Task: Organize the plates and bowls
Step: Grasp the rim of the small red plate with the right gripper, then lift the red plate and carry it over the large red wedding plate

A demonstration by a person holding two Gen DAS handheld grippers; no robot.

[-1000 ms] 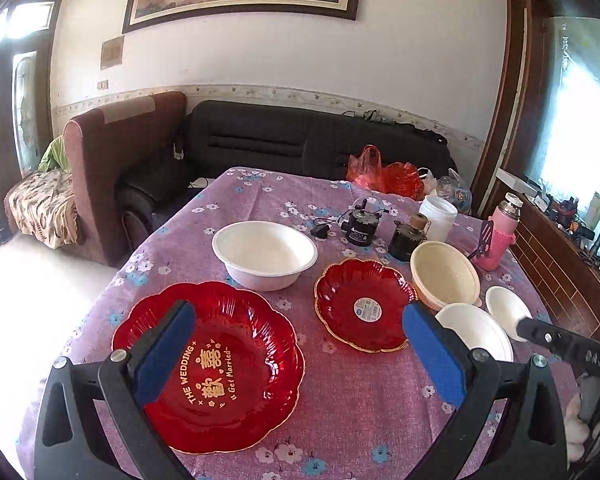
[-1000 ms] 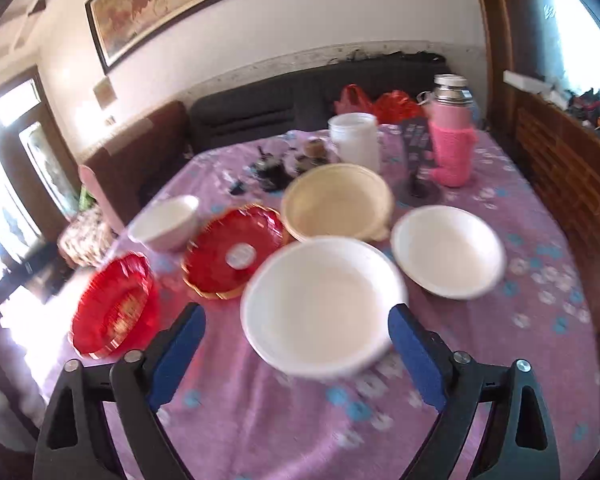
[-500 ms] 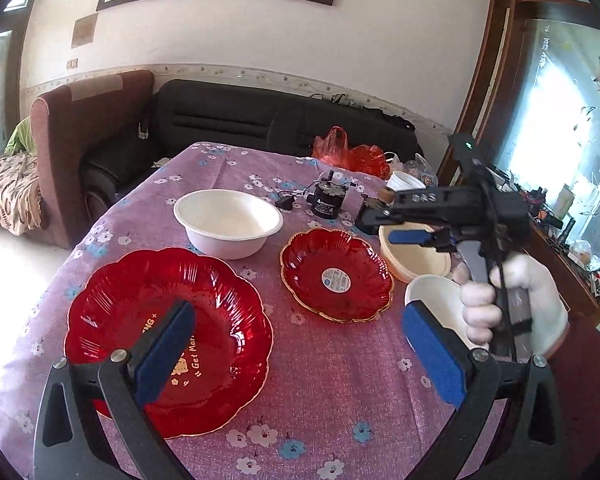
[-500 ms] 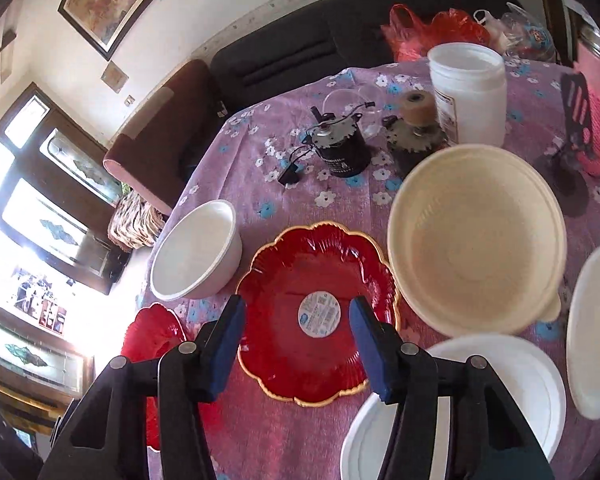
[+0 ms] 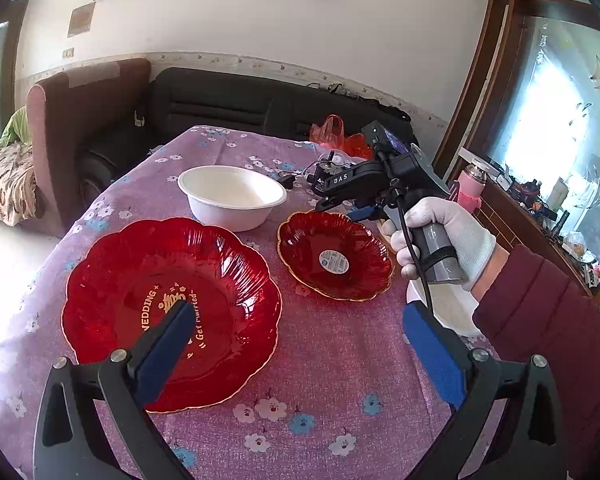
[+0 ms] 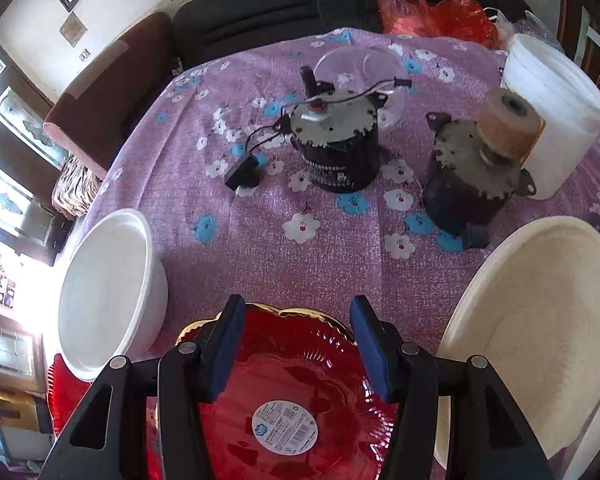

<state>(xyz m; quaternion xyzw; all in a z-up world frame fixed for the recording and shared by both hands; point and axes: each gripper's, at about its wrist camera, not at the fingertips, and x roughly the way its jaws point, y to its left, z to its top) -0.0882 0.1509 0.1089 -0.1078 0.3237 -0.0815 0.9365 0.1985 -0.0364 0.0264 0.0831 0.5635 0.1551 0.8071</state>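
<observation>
A large red wedding plate [image 5: 172,304] lies at the near left of the purple table. A smaller red plate with a round sticker [image 5: 334,256] lies to its right, and shows under my right gripper in the right wrist view [image 6: 292,412]. A white bowl [image 5: 232,196] stands behind them, also at the left of the right wrist view [image 6: 108,292]. My left gripper [image 5: 296,340] is open above the table, its left pad over the large plate. My right gripper [image 6: 296,344] is open, its jaws straddling the small plate's far rim. A cream bowl [image 6: 536,320] is at the right.
Two dark motors [image 6: 336,148] [image 6: 472,176] and a white tub [image 6: 552,116] stand at the back of the table. A white bowl [image 5: 444,304] sits partly hidden under the gloved right hand. A sofa and armchair stand behind the table.
My right gripper moved forward and down over the small red plate to its far rim. The left gripper drifted slightly right; the plates have not moved.
</observation>
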